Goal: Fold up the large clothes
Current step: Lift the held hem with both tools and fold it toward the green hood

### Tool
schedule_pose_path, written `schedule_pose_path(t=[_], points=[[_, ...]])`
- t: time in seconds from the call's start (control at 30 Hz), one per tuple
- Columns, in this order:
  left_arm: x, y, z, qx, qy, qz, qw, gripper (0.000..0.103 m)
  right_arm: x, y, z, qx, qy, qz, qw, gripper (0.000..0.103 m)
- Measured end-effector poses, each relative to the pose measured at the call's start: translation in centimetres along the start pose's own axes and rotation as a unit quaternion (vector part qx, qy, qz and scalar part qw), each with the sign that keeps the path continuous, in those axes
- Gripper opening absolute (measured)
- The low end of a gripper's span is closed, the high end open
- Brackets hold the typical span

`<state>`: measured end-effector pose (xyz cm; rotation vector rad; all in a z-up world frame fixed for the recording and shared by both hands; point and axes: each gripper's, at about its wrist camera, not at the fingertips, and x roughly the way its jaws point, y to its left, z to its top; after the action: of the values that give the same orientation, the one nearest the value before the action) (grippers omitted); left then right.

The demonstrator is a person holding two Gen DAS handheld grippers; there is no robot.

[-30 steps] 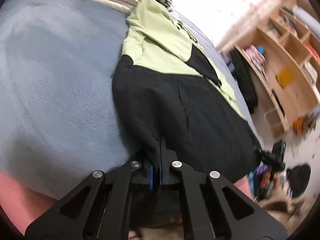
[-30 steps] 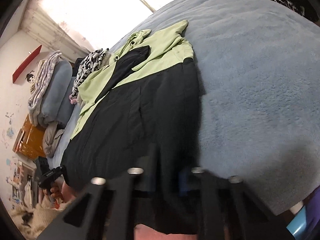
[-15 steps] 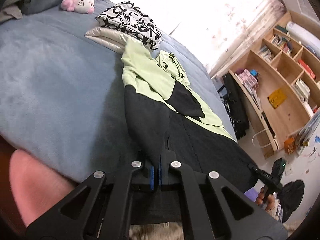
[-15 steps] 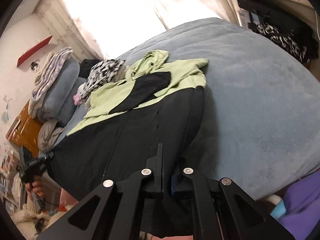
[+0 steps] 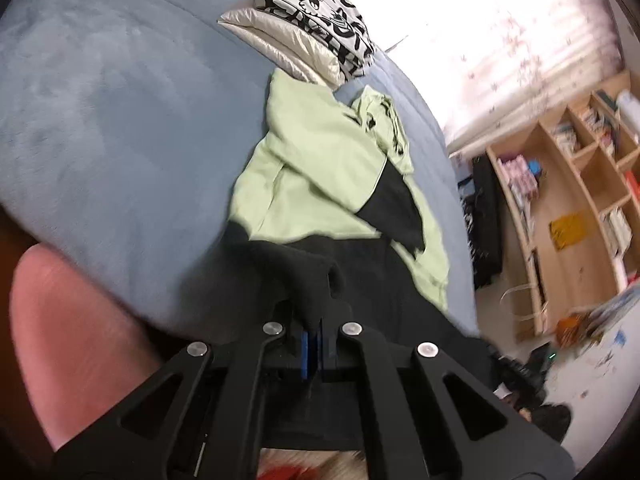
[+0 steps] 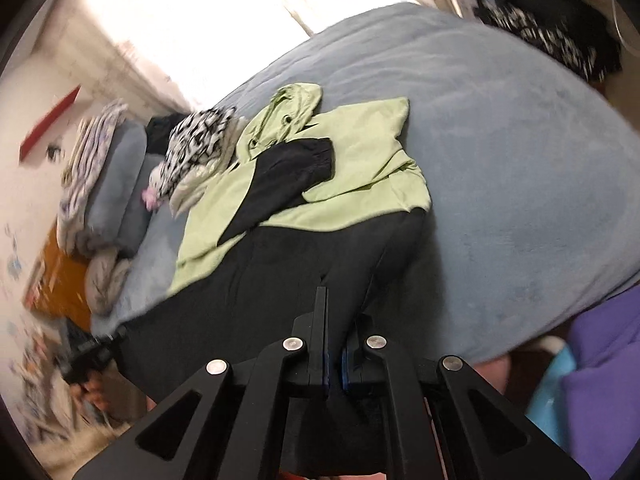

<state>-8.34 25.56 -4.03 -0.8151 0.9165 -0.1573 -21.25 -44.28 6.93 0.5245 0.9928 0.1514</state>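
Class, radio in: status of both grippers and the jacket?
Left gripper shut on jacket hem. Right gripper shut on hem too. Jacket's green half flat on bed. Folded clothes stack beyond collar.

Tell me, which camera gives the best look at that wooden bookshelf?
The left wrist view: the wooden bookshelf fills its right side, with open compartments holding books and a yellow item. The right wrist view faces the blue bed and window, and does not show the shelf's compartments.

folded black-and-white top (image 5: 320,12): big graffiti-style letters printed on it, too warped to make out
shelf stuff (image 5: 576,184): spines and boxes way too blurry, no readable text
anything else: nope, nothing legible
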Motion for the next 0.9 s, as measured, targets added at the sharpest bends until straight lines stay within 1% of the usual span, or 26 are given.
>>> schedule_pose_path(t=[0.07, 0.13, 0.17, 0.23, 0.3, 0.33, 0.37, 0.4, 0.43, 0.47, 0.5, 0.53, 0.57, 0.63, 0.67, 0.7, 0.73, 0.8, 0.83, 0.87, 0.9], points=[[1.8, -0.7, 2.3, -0.008, -0.003, -0.007, 0.9999, 0.0, 1.8, -1.5, 2.2, 0.029, 0.005, 0.007, 1.0, 0.003], [4.3, -1.4, 5.3, -0.023, -0.004, -0.011, 0.9997, 0.0, 3.6, -2.2, 4.9, 0.062, 0.007, 0.015, 0.998, 0.003], [5.8, -1.6, 7.0, -0.037, -0.004, -0.012, 0.9993, 0.0, 4.5, -2.6, 6.1, 0.073, 0.006, 0.015, 0.997, 0.003], [8.8, -2.0, 9.7, -0.06, -0.003, -0.01, 0.9981, 0.0, 6.9, -3.1, 9.6, 0.102, 0.004, 0.014, 0.995, 0.003], [12.3, -2.3, 13.3, -0.093, -0.007, -0.008, 0.9956, 0.0, 9.4, -3.6, 12.9, 0.127, 0.001, 0.015, 0.992, 0.003], [13.7, -2.3, 14.8, -0.103, -0.012, -0.008, 0.9946, 0.0, 10.7, -3.9, 14.9, 0.143, -0.004, 0.018, 0.99, 0.004], [15.4, -2.4, 17.1, -0.119, -0.023, -0.015, 0.9926, 0.0, 11.7, -4.3, 16.4, 0.156, -0.013, 0.02, 0.987, 0.004], [16.8, -2.1, 18.7, -0.134, -0.03, -0.024, 0.9903, 0.002, 13.1, -4.9, 18.5, 0.179, -0.029, 0.028, 0.983, 0.006], [17.9, -1.9, 19.9, -0.144, -0.033, -0.03, 0.9886, 0.004, 14.4, -5.3, 19.9, 0.193, -0.037, 0.031, 0.98, 0.017], [19.3, -1.6, 21.5, -0.159, -0.033, -0.037, 0.9861, 0.017, 16.0, -5.5, 21.6, 0.202, -0.041, 0.037, 0.978, 0.045], [20.5, -1.4, 22.7, -0.164, -0.035, -0.042, 0.9849, 0.035, 17.7, -5.8, 23.2, 0.208, -0.045, 0.042, 0.976, 0.061], [21.6, -1.2, 23.8, -0.168, -0.043, -0.034, 0.9843, 0.044, 18.8, -6.0, 24.3, 0.212, -0.052, 0.04, 0.975, 0.08], [22.2, -0.9, 24.6, -0.17, -0.053, -0.023, 0.9838, 0.054, 19.9, -6.0, 25.1, 0.213, -0.06, 0.04, 0.974, 0.084], [23.3, -0.9, 25.8, -0.148, -0.063, -0.01, 0.9869, 0.054, 22.3, -5.7, 27.0, 0.199, -0.05, 0.065, 0.977, 0.084], [24.1, -1.1, 26.4, -0.128, -0.06, 0.005, 0.99, 0.054, 22.9, -5.6, 27.6, 0.19, -0.049, 0.068, 0.978, 0.084], [24.9, -1.3, 27.0, -0.1, -0.052, 0.024, 0.9933, 0.054, 23.6, -5.3, 28.1, 0.173, -0.051, 0.062, 0.982, 0.084], [25.6, -1.7, 27.3, -0.072, -0.047, 0.039, 0.9955, 0.054, 24.2, -4.9, 28.9, 0.145, -0.052, 0.043, 0.987, 0.084], [26.7, -2.3, 27.8, -0.018, -0.035, 0.062, 0.9973, 0.054, 25.1, -4.3, 29.7, 0.094, -0.052, 0.013, 0.994, 0.084], [27.3, -2.5, 28.0, 0.01, -0.028, 0.071, 0.997, 0.054, 25.4, -4.1, 29.7, 0.073, -0.052, -0.006, 0.996, 0.084], [27.9, -3.0, 28.1, 0.049, -0.021, 0.08, 0.9953, 0.054, 26.1, -4.1, 30.0, 0.05, -0.051, -0.026, 0.997, 0.084], [28.2, -3.3, 28.0, 0.074, -0.016, 0.085, 0.9935, 0.054, 26.6, -4.0, 30.2, 0.033, -0.048, -0.038, 0.998, 0.084]])
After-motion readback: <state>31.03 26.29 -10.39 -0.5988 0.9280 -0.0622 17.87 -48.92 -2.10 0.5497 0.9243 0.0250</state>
